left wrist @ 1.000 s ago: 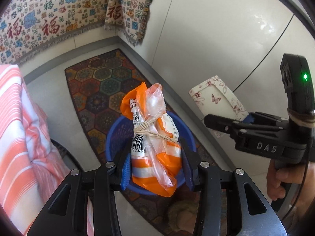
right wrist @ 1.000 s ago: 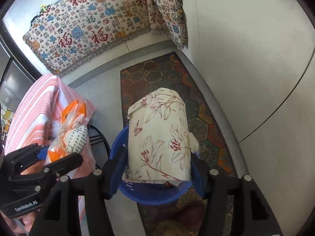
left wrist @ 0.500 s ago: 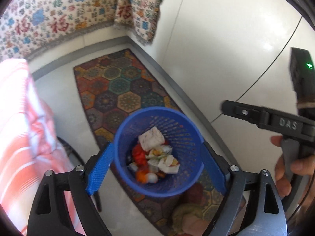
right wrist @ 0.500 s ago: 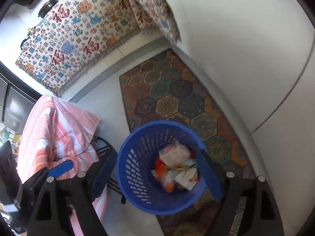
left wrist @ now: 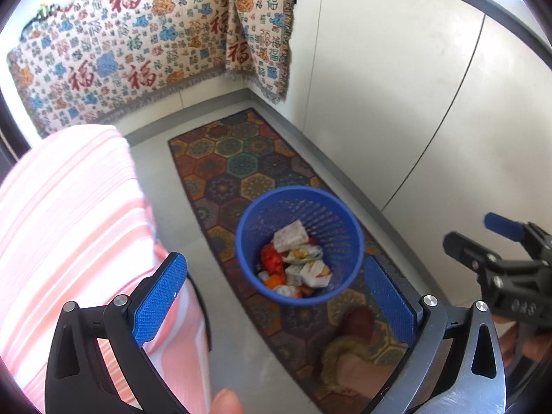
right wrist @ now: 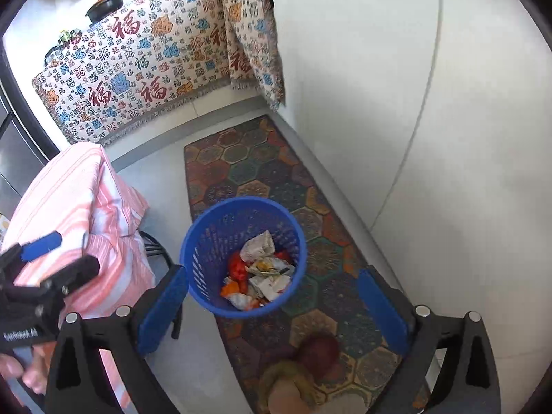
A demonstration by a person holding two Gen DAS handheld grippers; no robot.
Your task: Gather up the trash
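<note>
Left wrist view shows the left tool [left wrist: 276, 296] and right tool [right wrist: 272, 302] both opening, nothing between them, trash [left wrist: 296, 265] in the blue basket [left wrist: 345, 214] beneath; next, seek more litter.

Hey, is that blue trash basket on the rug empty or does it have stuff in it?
Partly filled. The blue trash basket stands upright, with crumpled wrappers lying at its bottom.

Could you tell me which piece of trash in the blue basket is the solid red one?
The crumpled red wrapper on the left of the pile in the blue basket; the packets beside it are mostly white or orange.
</note>
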